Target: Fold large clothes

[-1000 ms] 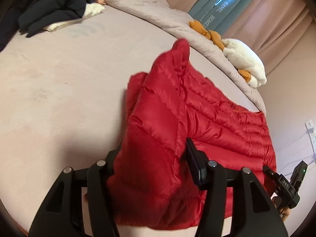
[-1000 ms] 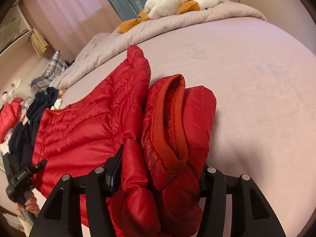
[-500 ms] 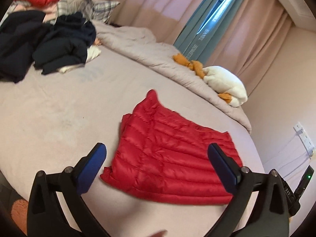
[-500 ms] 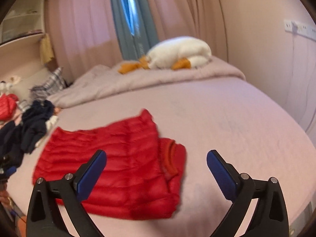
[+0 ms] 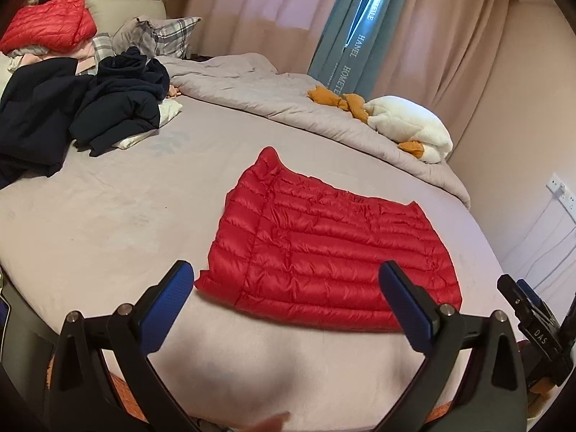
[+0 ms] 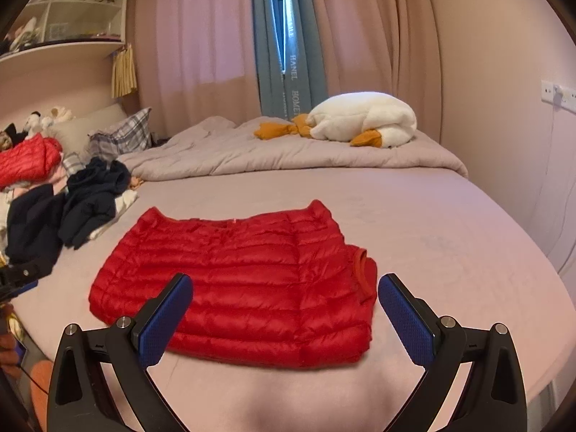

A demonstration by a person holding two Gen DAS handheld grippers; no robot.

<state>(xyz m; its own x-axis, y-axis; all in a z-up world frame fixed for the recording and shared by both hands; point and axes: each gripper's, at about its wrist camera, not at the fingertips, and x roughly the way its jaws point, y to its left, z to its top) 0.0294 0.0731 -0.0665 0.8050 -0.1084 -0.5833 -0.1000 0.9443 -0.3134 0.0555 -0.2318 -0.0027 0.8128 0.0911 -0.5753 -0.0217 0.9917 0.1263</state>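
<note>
The wide mauve-sheeted bed (image 6: pixel 432 216) carries the red quilted down jacket (image 6: pixel 237 280), folded flat near its front edge. Both the left gripper (image 5: pixel 286 304) and right gripper (image 6: pixel 284 315) hover spread and empty; the next fold wants matched corner grips.

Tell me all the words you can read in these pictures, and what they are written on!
"HANEL": runs down the blue curtain, white letters.
"HOMETE...": lower on the same curtain, its end hidden behind the toy goose; the right view shows only "HOME".
A third word higher on the curtain: too blurred to read.
"DAS": on the other black tool at the left view's right edge.
The red jacket shows no words.
</note>
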